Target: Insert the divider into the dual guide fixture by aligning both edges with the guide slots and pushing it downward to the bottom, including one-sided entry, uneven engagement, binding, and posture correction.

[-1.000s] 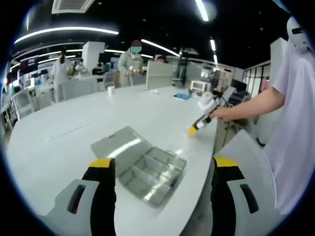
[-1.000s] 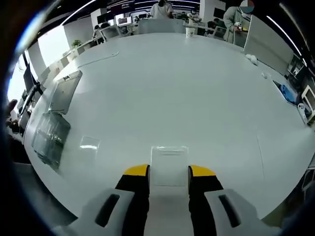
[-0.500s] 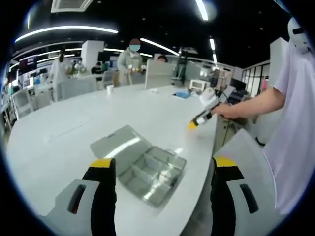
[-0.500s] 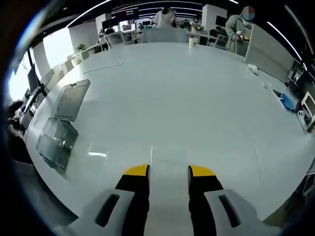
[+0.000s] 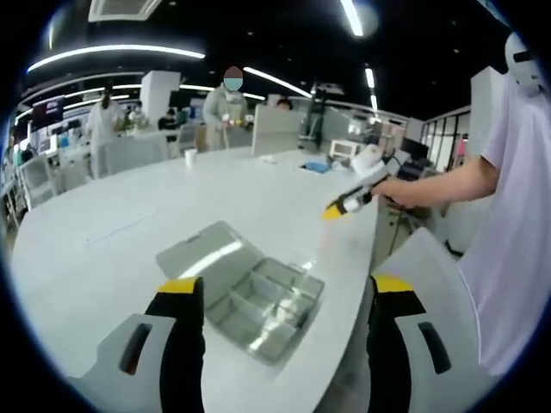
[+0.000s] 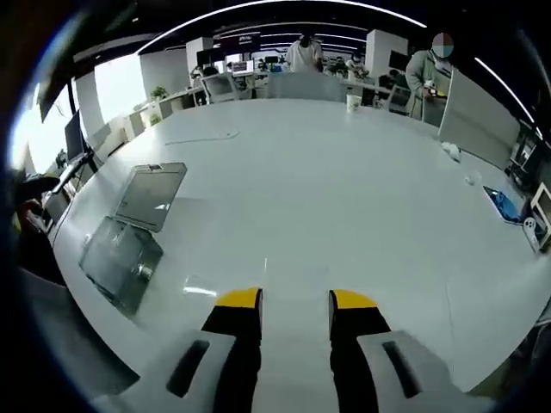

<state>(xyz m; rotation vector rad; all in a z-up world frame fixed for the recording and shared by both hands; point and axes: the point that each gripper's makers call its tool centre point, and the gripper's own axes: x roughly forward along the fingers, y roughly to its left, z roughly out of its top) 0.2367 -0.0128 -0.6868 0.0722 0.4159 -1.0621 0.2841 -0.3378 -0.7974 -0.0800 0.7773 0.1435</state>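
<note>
Left tool (image 5: 280,297), jaws apart, above the open compartment box (image 5: 250,292) on the white desk (image 5: 112,232); right tool (image 6: 295,301) clamps a clear divider (image 6: 295,280) at 12 o'clock.

One compartment box (image 5: 258,297) lying open, one lid (image 5: 207,252); two grippers showing; one white table (image 6: 344,198) bearing them.

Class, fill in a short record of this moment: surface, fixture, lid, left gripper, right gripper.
surface: white table
fixture: clear compartment box, near the table's edge
lid: open, lying flat beside the box
left gripper: jaws wide open, empty, facing the box
right gripper: jaws close together on a faintly visible clear divider, well apart from the box
</note>
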